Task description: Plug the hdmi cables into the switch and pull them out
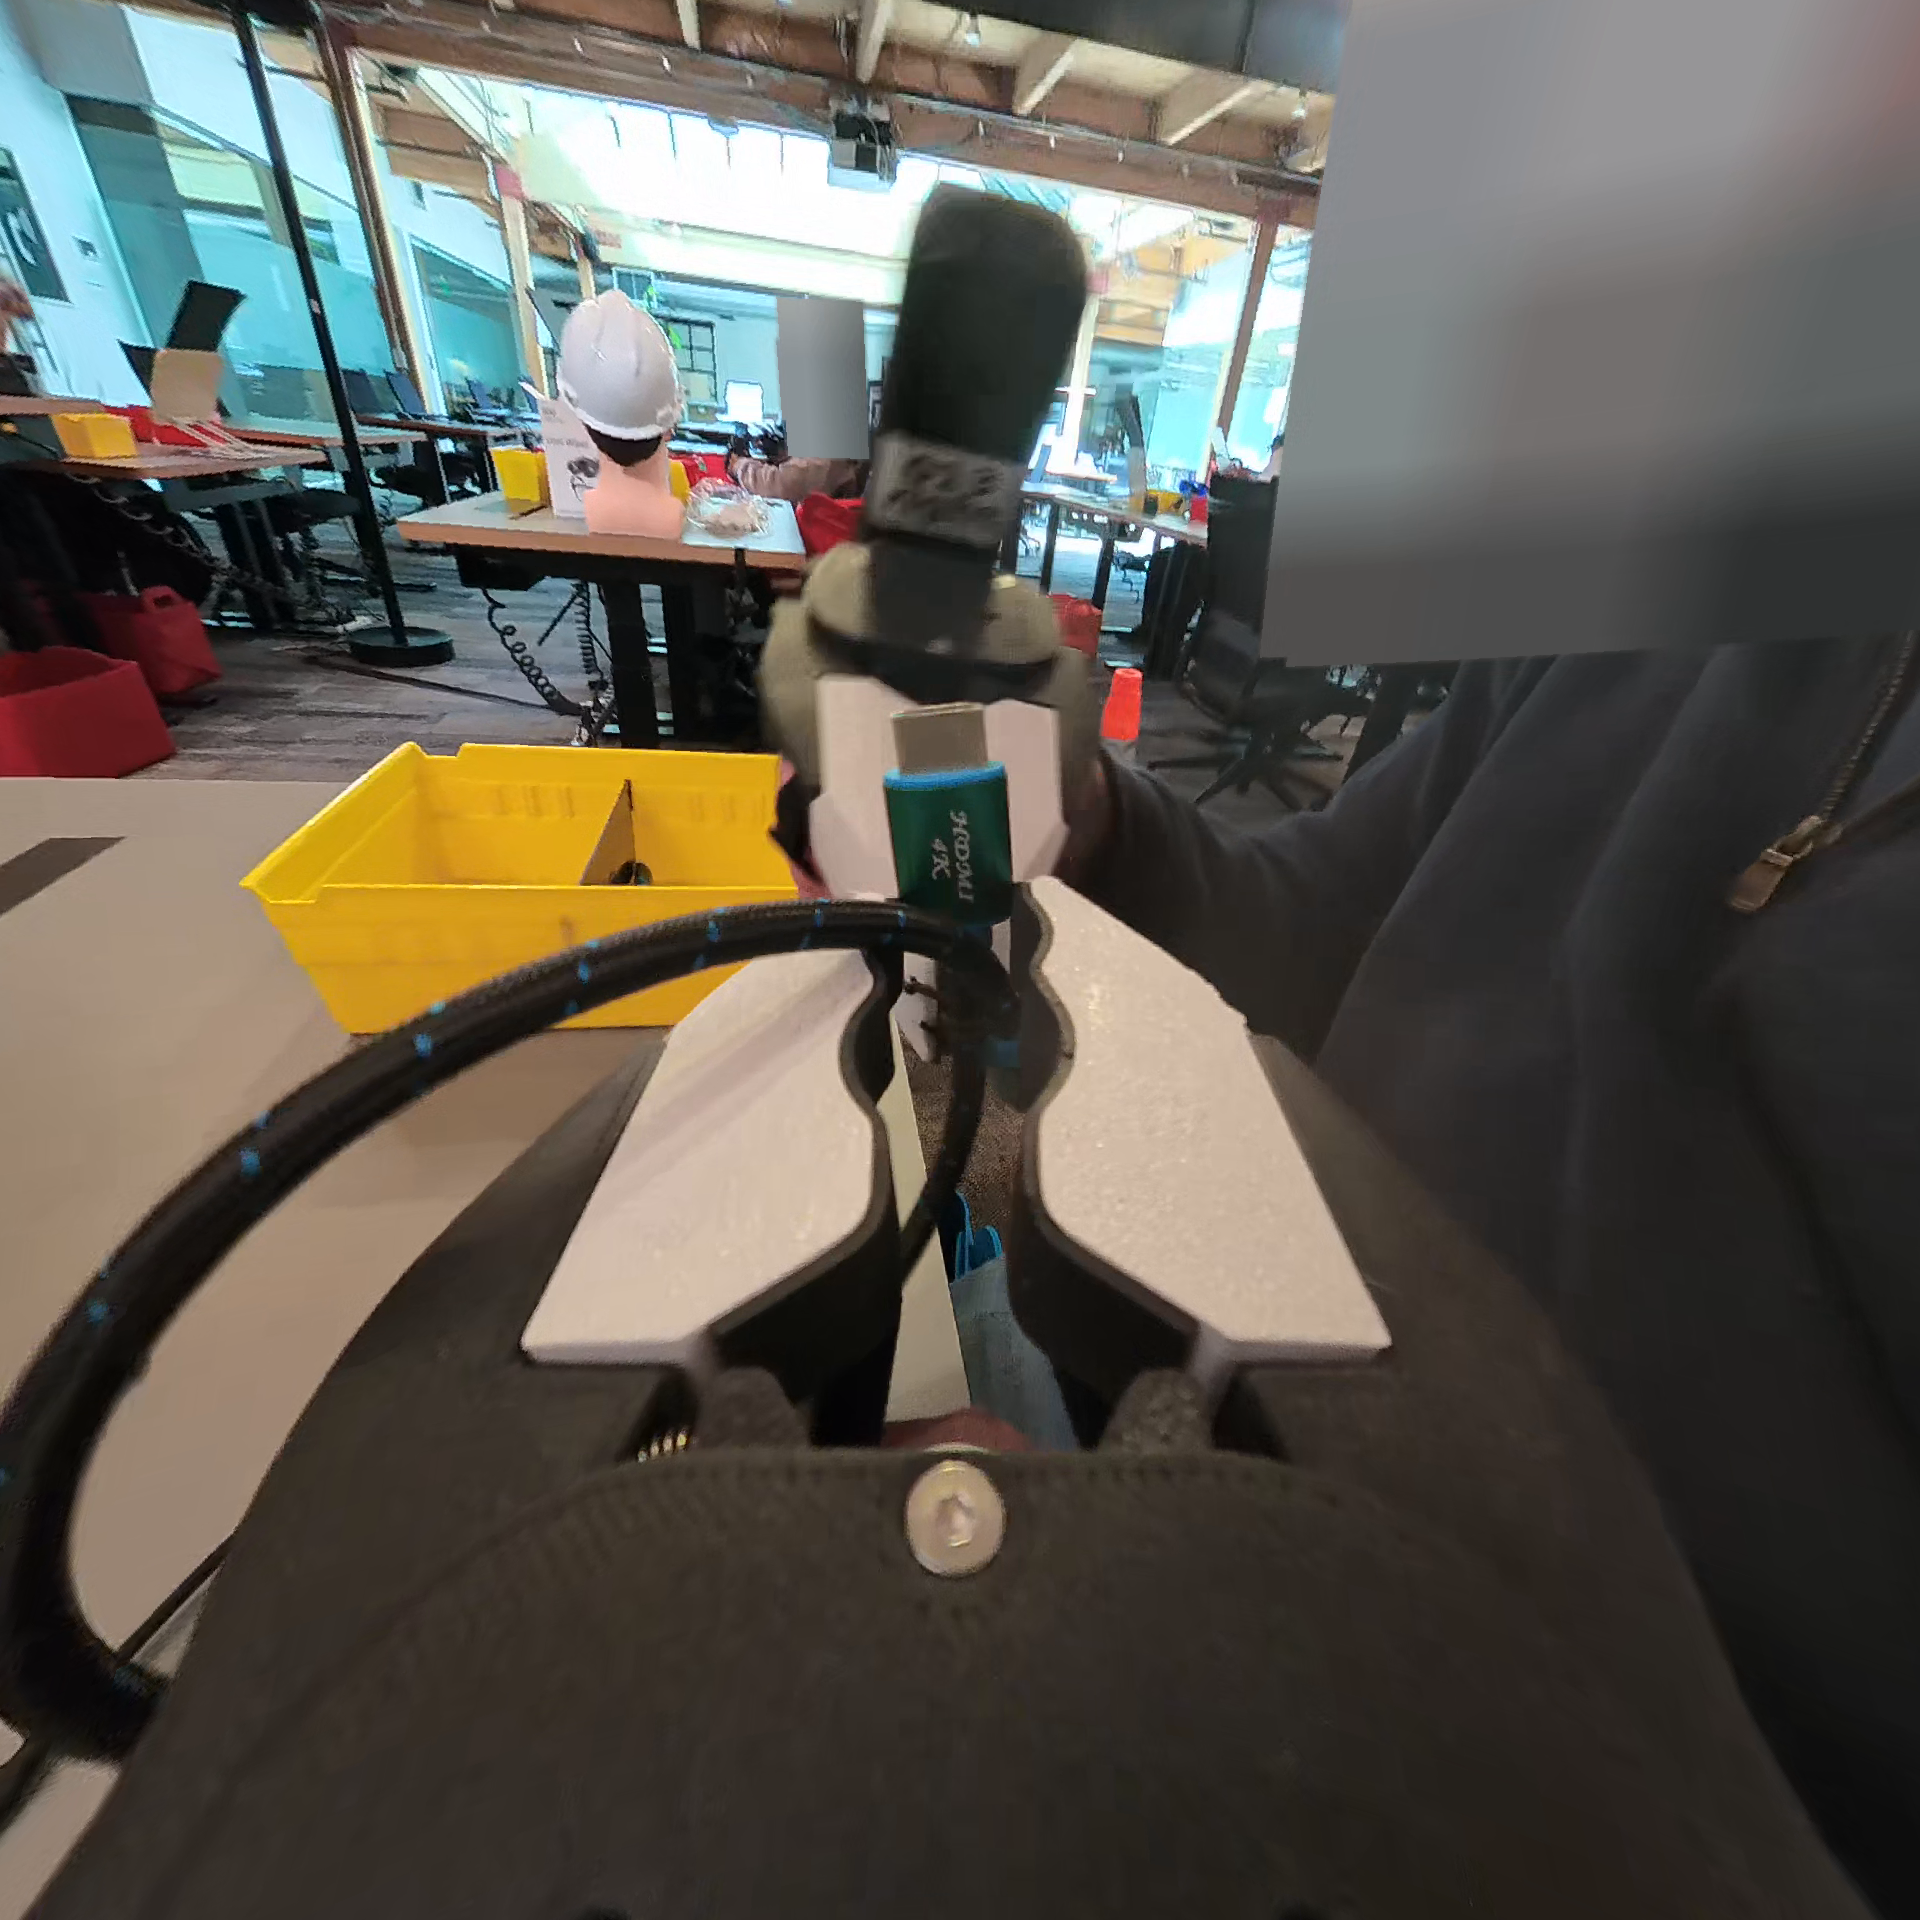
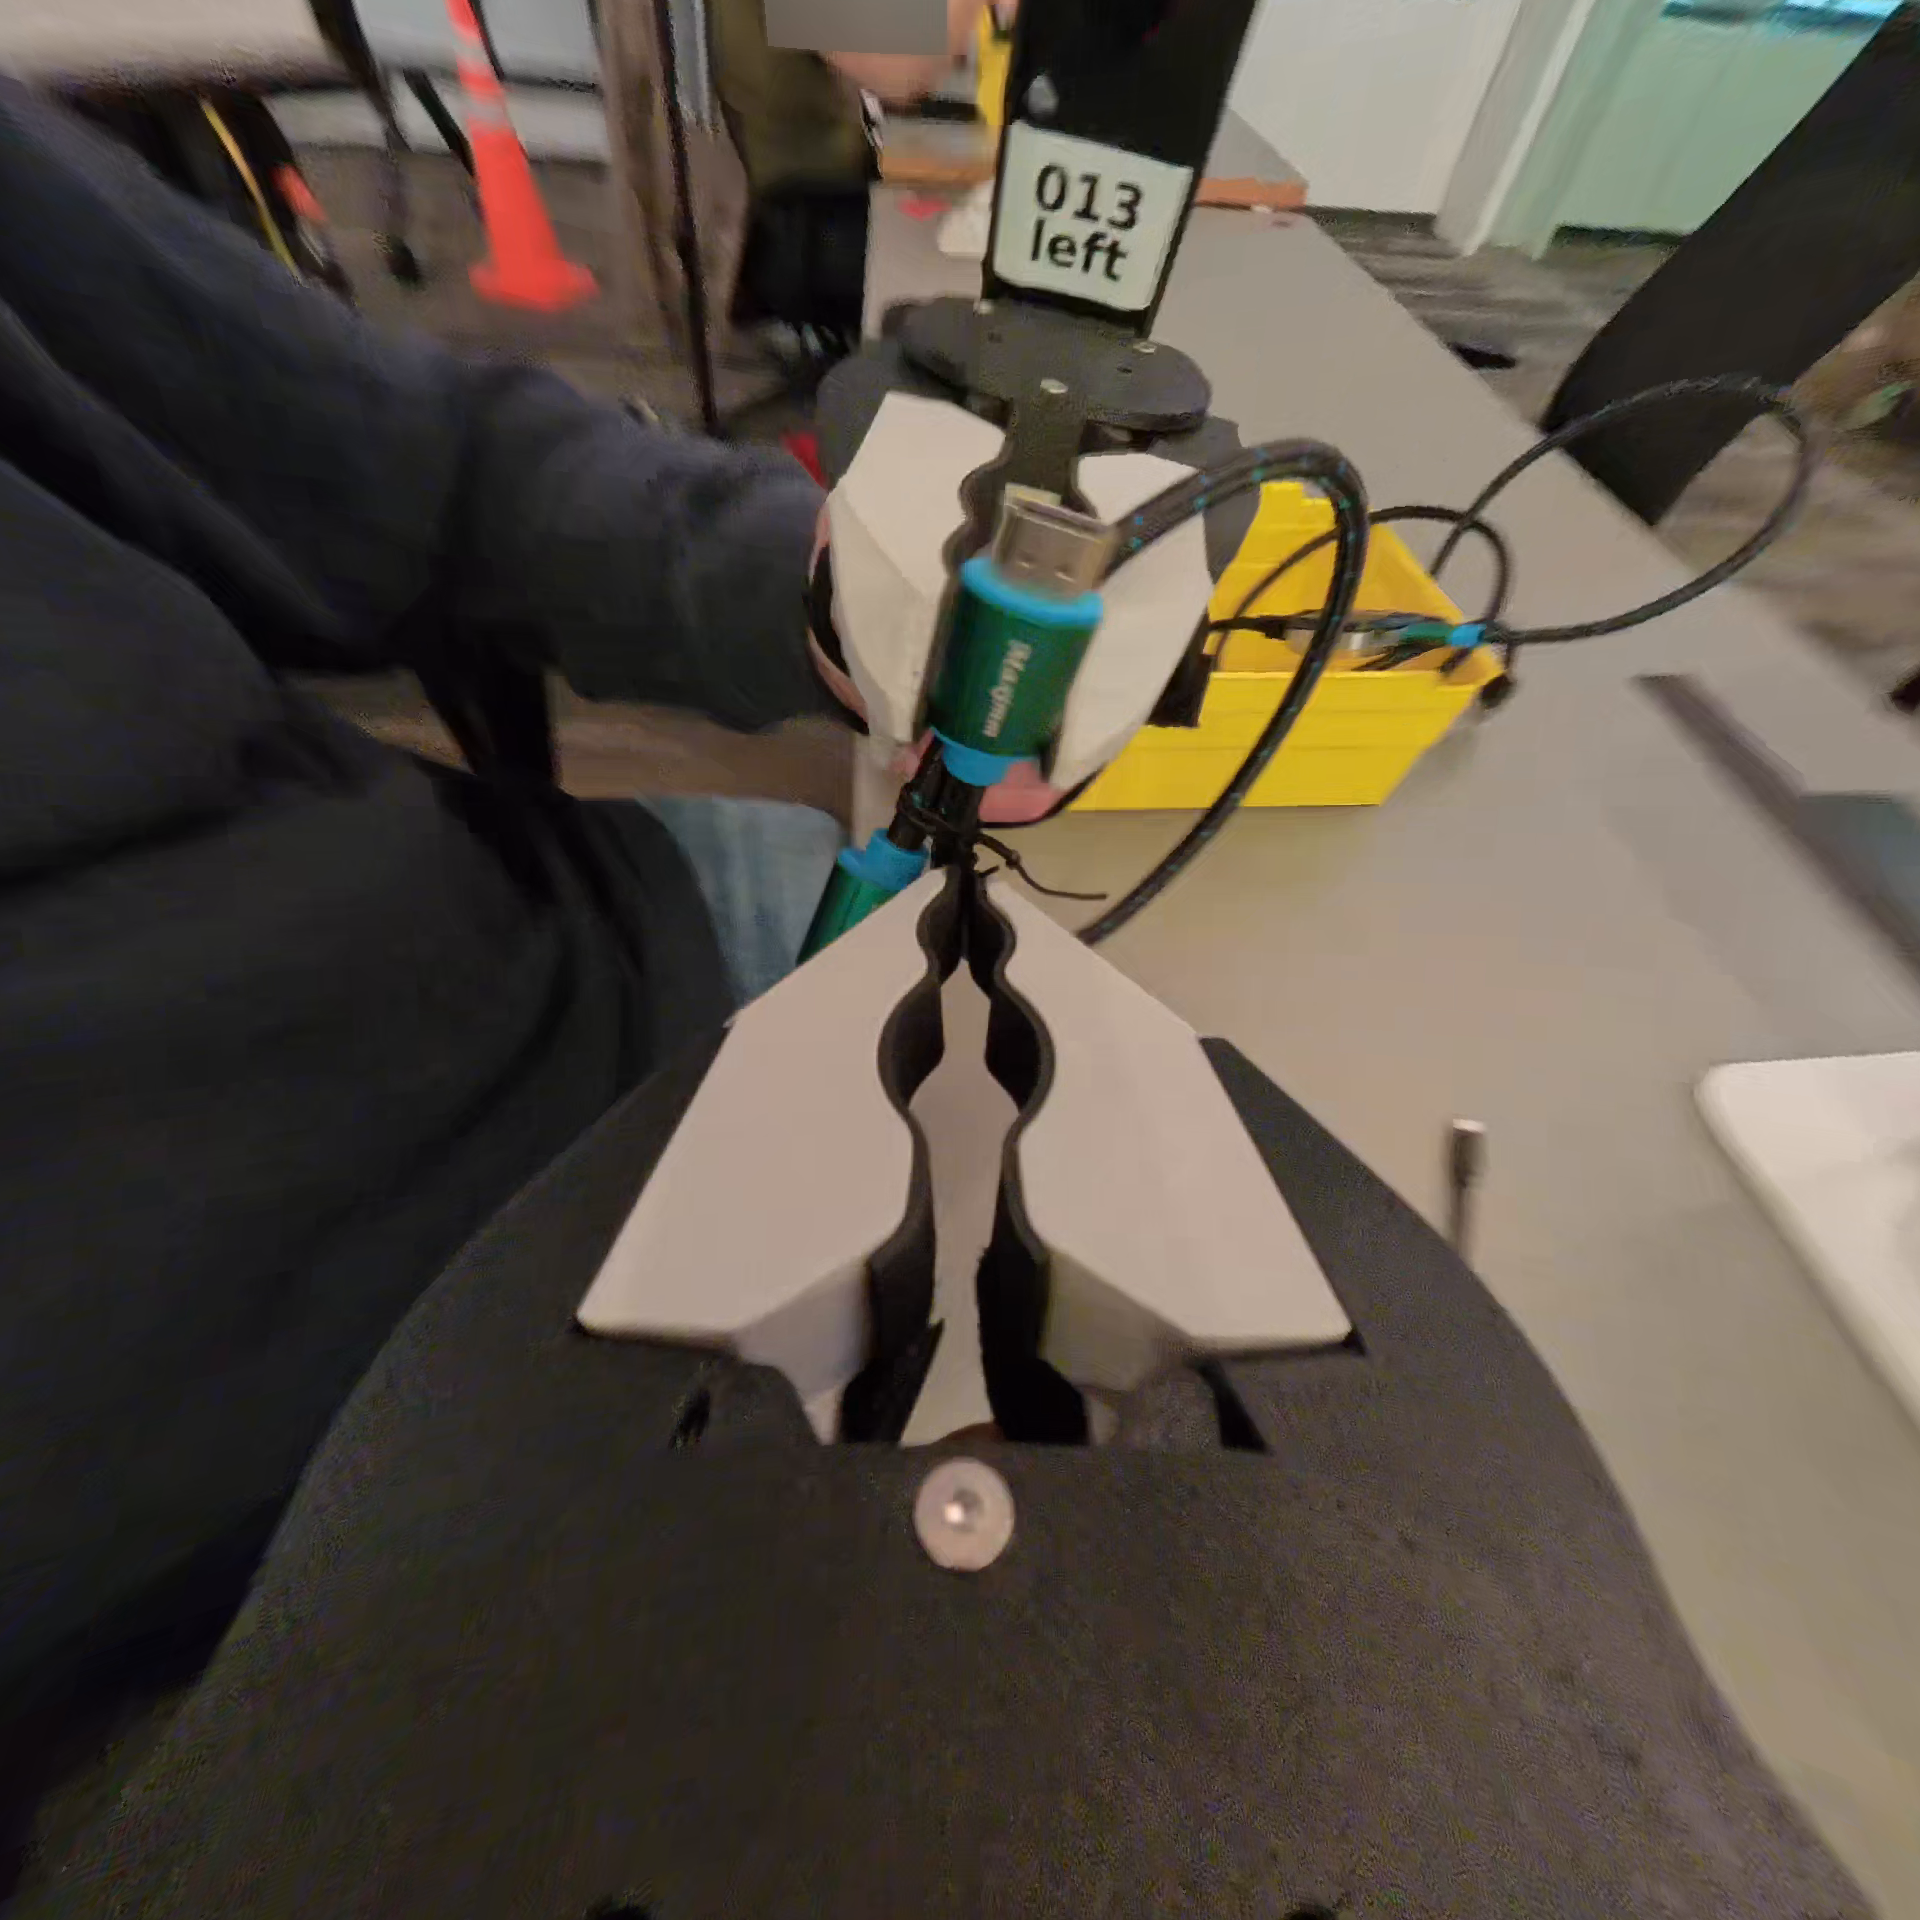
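A black braided HDMI cable with blue flecks loops off to the left. Its green plug with a silver tip stands upright just past my left gripper. The left fingers close around the cable bundle below the plug. In the right wrist view the same plug tilts up. My right gripper is pinched shut on the cable right under it. A second green plug hangs beside those tips. The two grippers face each other over the table edge. No switch shows clearly.
A yellow bin stands on the grey table, and in the right wrist view it holds a grey object and a cable end. A white tray and a small metal cylinder lie at the right. A person's dark sleeve is close. The small metal cylinder sits 30 cm or so from the ends of my right fingers.
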The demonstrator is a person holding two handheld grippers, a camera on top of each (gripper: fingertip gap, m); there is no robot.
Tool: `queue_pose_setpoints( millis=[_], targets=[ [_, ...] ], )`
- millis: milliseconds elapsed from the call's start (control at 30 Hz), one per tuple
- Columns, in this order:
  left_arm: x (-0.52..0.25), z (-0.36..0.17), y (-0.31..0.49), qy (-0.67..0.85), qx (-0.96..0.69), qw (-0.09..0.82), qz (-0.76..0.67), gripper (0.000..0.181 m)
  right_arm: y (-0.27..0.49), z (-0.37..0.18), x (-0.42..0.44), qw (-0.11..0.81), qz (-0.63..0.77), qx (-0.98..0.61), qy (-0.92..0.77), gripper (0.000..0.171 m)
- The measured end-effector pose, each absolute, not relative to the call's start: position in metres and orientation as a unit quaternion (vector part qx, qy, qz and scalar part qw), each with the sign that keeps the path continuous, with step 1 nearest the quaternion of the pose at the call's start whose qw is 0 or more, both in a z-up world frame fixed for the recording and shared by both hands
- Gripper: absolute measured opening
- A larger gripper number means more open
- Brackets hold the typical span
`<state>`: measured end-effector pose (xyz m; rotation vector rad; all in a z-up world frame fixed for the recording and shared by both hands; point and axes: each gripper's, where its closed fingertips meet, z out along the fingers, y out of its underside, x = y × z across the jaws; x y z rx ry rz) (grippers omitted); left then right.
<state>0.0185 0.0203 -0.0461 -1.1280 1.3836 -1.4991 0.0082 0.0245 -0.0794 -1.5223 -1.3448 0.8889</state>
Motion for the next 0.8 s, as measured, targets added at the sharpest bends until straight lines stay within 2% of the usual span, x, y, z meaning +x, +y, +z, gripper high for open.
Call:
queue_pose_setpoints(
  millis=[133,233,433,633,800],
  targets=[
    [0.018,-0.044,0.020,0.545,-0.438,0.399,-0.593,0.019,0.020,-0.075,0.009,0.400,0.476,-0.617,-0.482,0.000],
    [0.018,-0.044,0.018,0.545,-0.436,0.394,-0.598,0.019,0.020,-0.075,0.008,0.409,0.487,-0.603,-0.482,0.000],
    [0.012,-0.030,0.023,0.508,-0.429,0.387,-0.639,0.019,0.035,-0.066,0.014,0.574,0.298,-0.527,-0.552,0.008],
    [0.013,-0.030,0.023,0.492,-0.428,0.370,-0.662,0.019,0.035,-0.060,0.009,0.633,0.146,-0.476,-0.593,0.009],
    [0.012,-0.029,0.024,0.476,-0.427,0.359,-0.680,0.019,0.032,-0.060,0.007,0.647,0.068,-0.445,-0.616,0.005]
  ],
)
